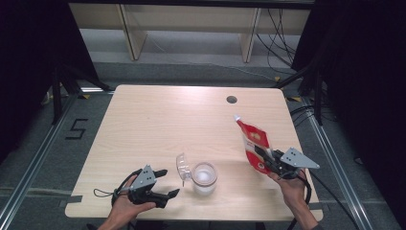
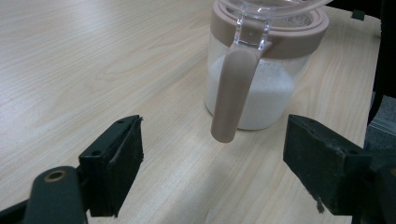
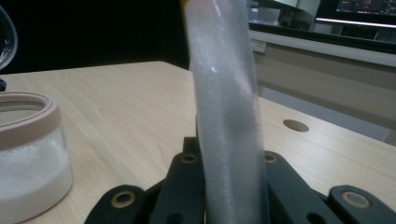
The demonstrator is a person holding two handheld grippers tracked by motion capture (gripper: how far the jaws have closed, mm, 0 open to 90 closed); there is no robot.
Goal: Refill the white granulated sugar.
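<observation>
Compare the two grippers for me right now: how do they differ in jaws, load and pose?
The left gripper has open jaws holding nothing, while the right gripper is shut on the red pouch. The left one sits low by the jar, facing its handle; the right one holds its pouch raised and tilted. Both are hand-held over the table.

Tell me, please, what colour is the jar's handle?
The handle is a dusty pinkish beige, matching the jar's rim; the left gripper view shows it best.

Wooden table (image 1: 158, 124) bearing jar (image 1: 204, 178)
</observation>
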